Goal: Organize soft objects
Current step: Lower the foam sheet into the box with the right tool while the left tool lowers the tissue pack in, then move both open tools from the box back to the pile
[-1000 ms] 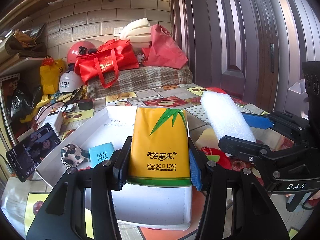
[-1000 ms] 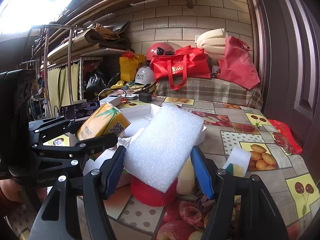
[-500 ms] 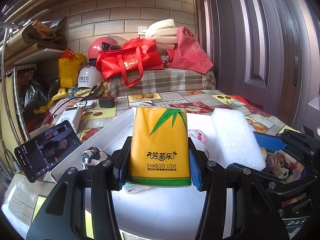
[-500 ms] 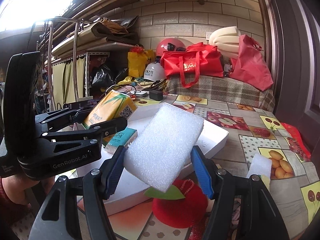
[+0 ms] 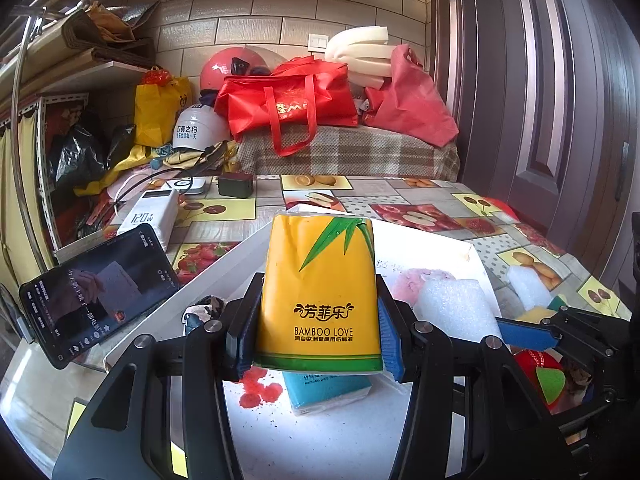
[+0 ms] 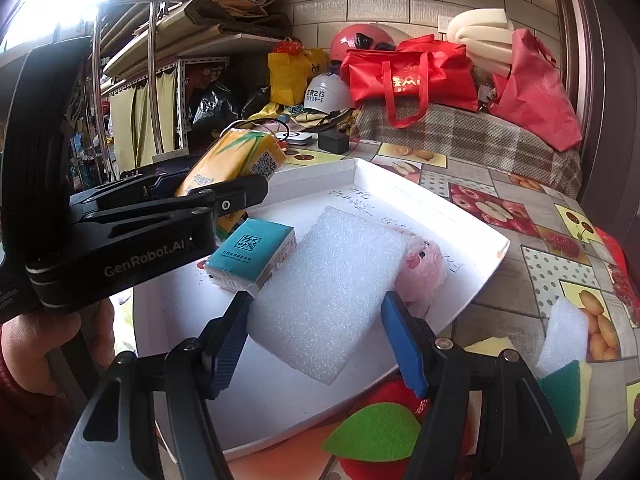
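While both hands were beside the white tray a second ago, now they have come over it, so the two soft things hang right above the place where they may go. That looks like the drop-off step is close.

The left gripper is squeezed partway shut on the yellow tissue pack. The pack stands up between the two jaws, with both blue pads pressed on its sides. Just below the jaws, on the tray floor, lies a small blue tissue pack.

The right gripper is open about halfway and holds the white foam block. The block sticks out ahead of the jaws, tilted, and both blue pads touch its edges. Just past the jaws, beside the far end of the foam, sits a pink plush toy. The blue pack is just to the left of the foam.

Outside the tray, near the right jaw, another foam piece and a green and yellow sponge wait on the table.
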Available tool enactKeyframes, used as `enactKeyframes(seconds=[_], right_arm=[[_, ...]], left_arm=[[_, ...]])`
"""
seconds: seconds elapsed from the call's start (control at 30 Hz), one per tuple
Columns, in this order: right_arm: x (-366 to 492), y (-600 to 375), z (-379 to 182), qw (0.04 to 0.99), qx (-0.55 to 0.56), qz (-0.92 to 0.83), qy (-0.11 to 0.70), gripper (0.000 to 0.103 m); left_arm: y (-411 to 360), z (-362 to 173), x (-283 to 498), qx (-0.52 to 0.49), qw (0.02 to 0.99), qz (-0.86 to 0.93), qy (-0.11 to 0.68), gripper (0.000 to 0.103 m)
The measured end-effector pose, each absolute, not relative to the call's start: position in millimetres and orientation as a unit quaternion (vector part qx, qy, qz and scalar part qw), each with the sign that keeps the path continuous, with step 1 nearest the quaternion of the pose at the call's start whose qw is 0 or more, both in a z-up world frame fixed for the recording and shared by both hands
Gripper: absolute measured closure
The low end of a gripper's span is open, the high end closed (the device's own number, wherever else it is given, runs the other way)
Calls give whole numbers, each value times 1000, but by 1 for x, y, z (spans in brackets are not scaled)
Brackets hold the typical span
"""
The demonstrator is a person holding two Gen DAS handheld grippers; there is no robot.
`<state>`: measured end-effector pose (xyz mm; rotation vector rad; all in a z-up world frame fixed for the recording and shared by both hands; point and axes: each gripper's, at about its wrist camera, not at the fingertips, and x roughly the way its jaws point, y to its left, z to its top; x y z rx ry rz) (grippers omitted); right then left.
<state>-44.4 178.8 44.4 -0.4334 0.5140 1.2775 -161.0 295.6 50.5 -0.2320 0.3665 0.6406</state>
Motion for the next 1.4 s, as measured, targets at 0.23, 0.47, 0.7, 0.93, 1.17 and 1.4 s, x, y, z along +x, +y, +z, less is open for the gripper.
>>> enactKeyframes(seconds=[0.23,0.47,0.7,0.93,1.17,1.4], right_arm=[[-22,205,40,775,-196,541,262,37],[-11,219,39,792,-188,509,279,37],[-21,209,48,807,-183,507,242,9],[-40,207,55,818,-198,506,189,0],[-40,203,57,825,-190,502,177,0],[-39,192,58,828,-167,504,183,0]], left_arm=[[299,50,-160,-120,926,305,187,53],[297,51,-158,-118,926,305,191,53],[310,48,-157,-141,914,325,197,41],[285,54,-160,-74,916,356,169,0],[283,57,-169,-60,915,373,143,0],[283,59,-176,-65,915,379,125,0]])
